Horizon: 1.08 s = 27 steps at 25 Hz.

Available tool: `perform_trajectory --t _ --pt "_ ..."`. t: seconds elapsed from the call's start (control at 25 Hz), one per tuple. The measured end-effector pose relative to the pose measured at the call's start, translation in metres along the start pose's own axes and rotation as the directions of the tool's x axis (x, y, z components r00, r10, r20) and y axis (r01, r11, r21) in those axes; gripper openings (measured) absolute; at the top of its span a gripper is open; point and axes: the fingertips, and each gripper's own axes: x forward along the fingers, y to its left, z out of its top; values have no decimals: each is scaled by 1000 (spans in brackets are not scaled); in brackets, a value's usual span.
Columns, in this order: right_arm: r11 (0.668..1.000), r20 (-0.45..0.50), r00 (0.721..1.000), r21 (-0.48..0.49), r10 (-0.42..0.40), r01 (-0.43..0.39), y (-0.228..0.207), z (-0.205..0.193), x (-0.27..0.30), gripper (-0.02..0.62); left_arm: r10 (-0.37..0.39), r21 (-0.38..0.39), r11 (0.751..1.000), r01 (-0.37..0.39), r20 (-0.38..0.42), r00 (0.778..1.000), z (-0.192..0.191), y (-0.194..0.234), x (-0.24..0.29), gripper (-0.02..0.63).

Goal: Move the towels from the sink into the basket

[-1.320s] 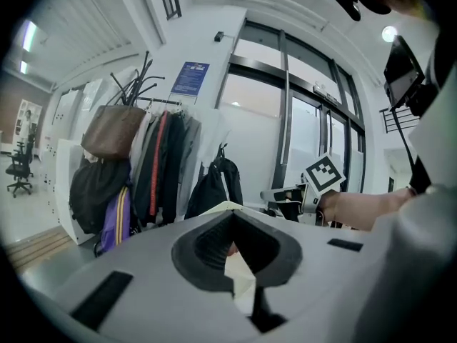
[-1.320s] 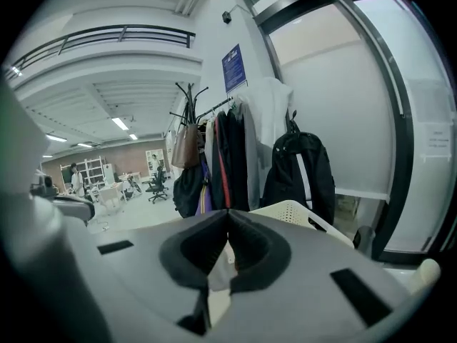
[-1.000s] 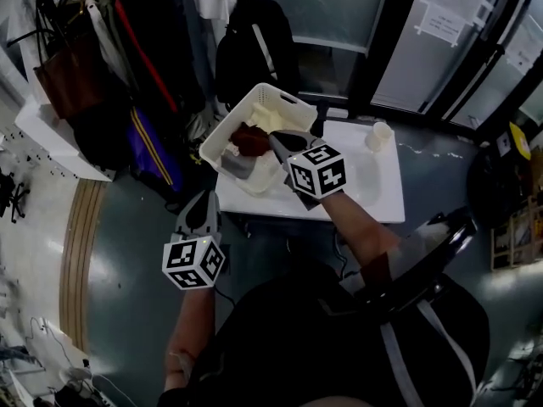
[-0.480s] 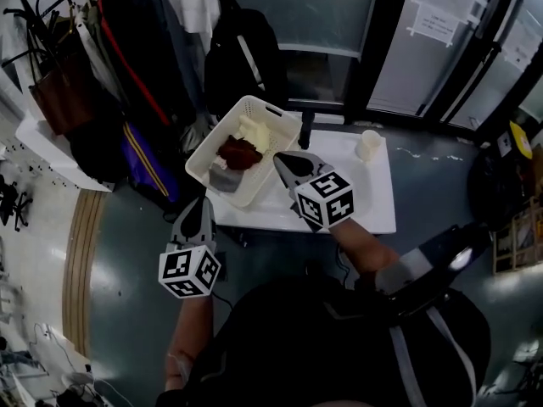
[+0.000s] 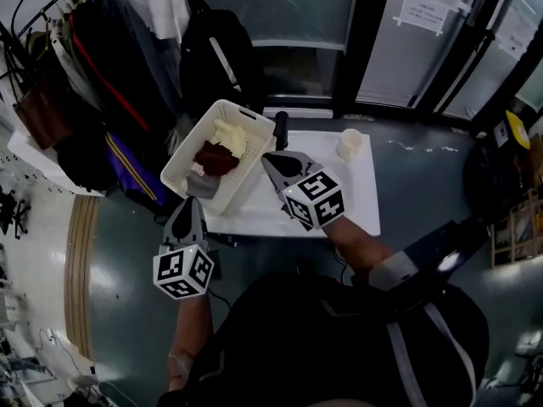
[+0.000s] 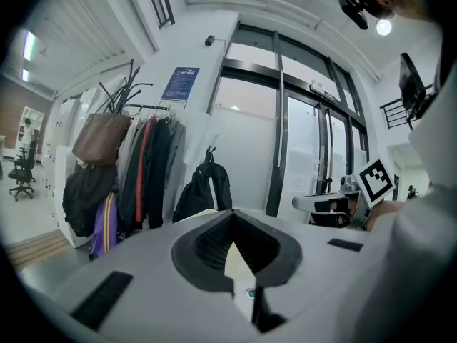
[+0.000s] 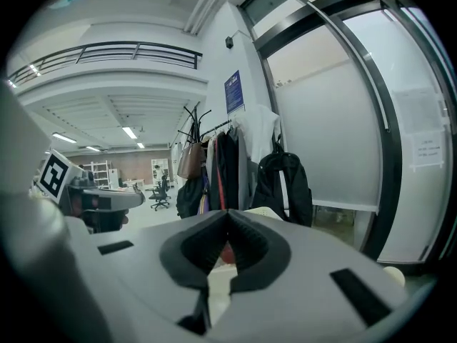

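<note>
Seen from the head view, a white table stood in front of the person, with a pale slatted basket at its left end. The basket's long axis ran from near left to far right. Three towels lay inside it in a row along that axis: a cream towel farthest, a dark red towel in the middle, and a grey towel nearest. No towel showed anywhere outside the basket, and no sink basin could be made out on the table (a black tap-like post and a small cup stood at its far edge).

The right gripper hovered over the table just right of the basket, with its tip pointing far and left. Its jaws were pressed together with nothing between them. The left gripper hung nearer and further left, over the floor, also closed and empty.

The towels lay left of and slightly beyond the right gripper, which was the closer hand. The transfer looked finished.
</note>
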Motion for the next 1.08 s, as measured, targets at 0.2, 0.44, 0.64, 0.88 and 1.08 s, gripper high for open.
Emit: perform_trajectory --t 0.2,0.44,0.64,0.88,1.08 --pt "999 -19 1000 25 21 -20 -11 -7 0 8 10 -4 1000 -10 -2 1000 -3 -11 7 6" --pt "999 -15 1000 26 28 -27 -22 -6 2 8 20 -9 1000 -20 -7 1000 -6 -16 15 6" --pt "999 -15 1000 23 23 -23 -28 -5 8 8 33 -9 999 -33 -4 999 -5 -12 20 6" --pt "999 -19 1000 34 22 -21 -29 -6 14 8 34 -16 999 -34 -7 999 -5 -8 22 6" --pt "999 -11 1000 29 23 -23 -26 -3 13 8 41 -14 999 -41 -7 999 -2 -6 21 6"
